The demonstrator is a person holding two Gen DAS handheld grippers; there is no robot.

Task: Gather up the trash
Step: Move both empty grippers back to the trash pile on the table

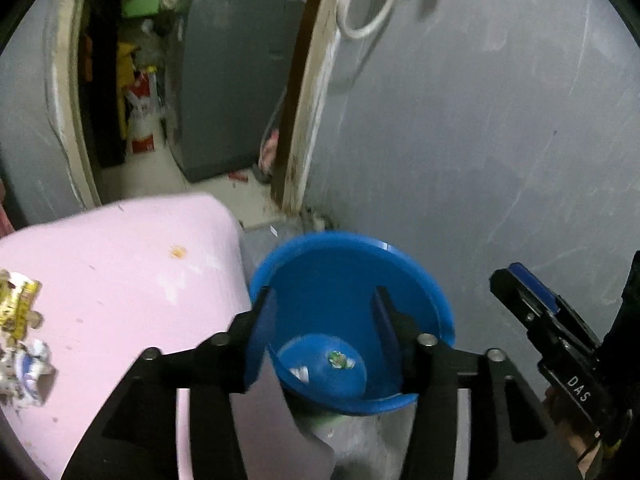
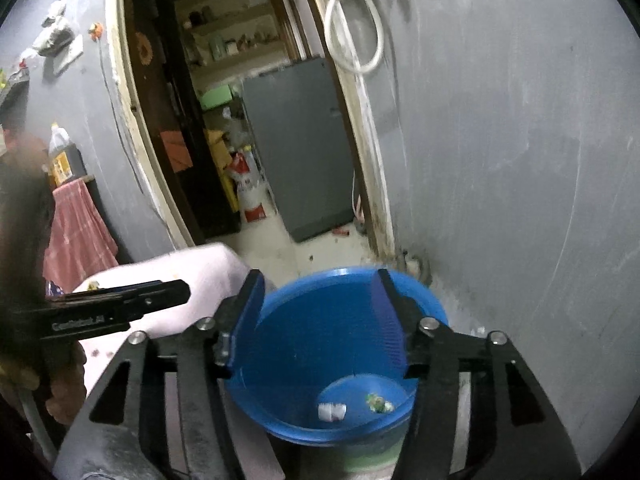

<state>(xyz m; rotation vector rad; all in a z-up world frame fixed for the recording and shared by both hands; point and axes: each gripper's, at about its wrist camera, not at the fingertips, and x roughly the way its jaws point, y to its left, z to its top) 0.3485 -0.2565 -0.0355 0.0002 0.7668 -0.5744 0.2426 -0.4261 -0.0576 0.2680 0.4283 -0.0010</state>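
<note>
- In the left wrist view, the left gripper (image 1: 324,320) is in the lower middle of the frame, with its fingers spread apart and nothing between them.
- Behind these fingers stands the blue bucket (image 1: 400,272), in the lower centre, close to the grey wall (image 1: 480,120).
- At the bottom of the bucket lie a small white scrap (image 1: 300,373) and a small green scrap (image 1: 338,359), a little apart from each other.
- The pink table (image 1: 120,272) fills the lower left; the bucket stands just beside its right edge.
- On the table, at the far left edge of the frame, lie a yellow wrapper (image 1: 18,308) and, below it, a crumpled white and blue wrapper (image 1: 26,376).
- The right gripper (image 1: 532,300) enters from the lower right of this view; from here I cannot tell how its fingers stand.
- In the right wrist view, the right gripper (image 2: 320,316) is in the lower centre, its fingers released and wide, holding nothing, with the bucket (image 2: 320,336) seen between them.
- The white scrap (image 2: 332,411) and green scrap (image 2: 378,402) are also visible there, low in the frame.
- In the upper middle, an open doorway shows a grey cabinet (image 2: 296,140).
</note>
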